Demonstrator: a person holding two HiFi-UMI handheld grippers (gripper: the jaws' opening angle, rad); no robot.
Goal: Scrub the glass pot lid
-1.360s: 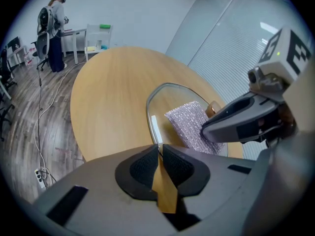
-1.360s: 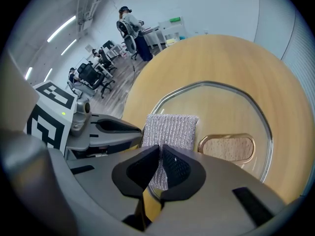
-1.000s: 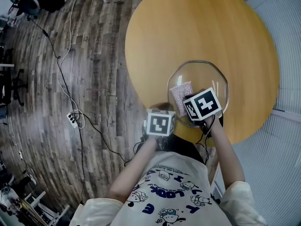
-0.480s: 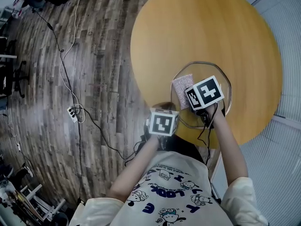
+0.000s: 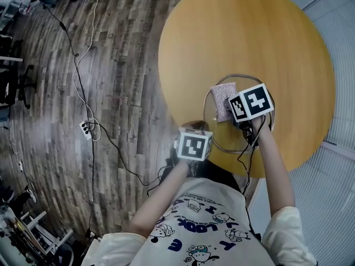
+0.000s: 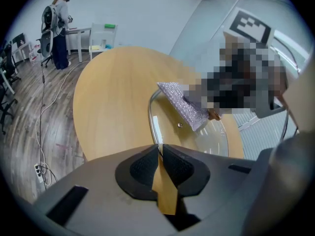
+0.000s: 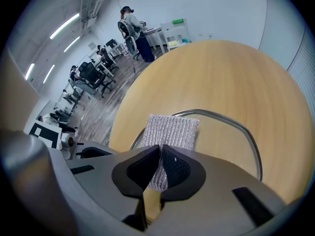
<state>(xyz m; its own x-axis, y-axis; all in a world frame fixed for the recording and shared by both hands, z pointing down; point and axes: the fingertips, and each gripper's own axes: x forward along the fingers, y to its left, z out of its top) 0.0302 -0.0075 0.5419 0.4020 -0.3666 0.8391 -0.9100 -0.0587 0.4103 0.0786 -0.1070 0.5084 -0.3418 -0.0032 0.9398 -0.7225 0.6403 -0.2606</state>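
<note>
The glass pot lid [image 5: 244, 136] with a metal rim lies near the front edge of the round wooden table [image 5: 244, 32]. My left gripper [image 6: 159, 150] is shut on the lid's near rim, and the lid [image 6: 212, 137] stretches away from its jaws. My right gripper [image 7: 160, 154] is shut on a silver-grey scrub pad [image 7: 170, 131] that it holds over the lid [image 7: 224, 118]. From the head view the pad [image 5: 223, 101] sits on the lid's left part beside the right gripper's marker cube [image 5: 252, 102]. The left marker cube [image 5: 193, 144] is at the table's edge.
Cables and a power strip [image 5: 85, 128] lie on the wood floor left of the table. A person [image 6: 59, 28] stands by desks and office chairs [image 7: 91, 75] far behind. A glass wall [image 5: 338, 15] runs along the right.
My right gripper and the scrub pad have shifted a little to the right and away from me over the lid. The left gripper has stayed on the rim.
</note>
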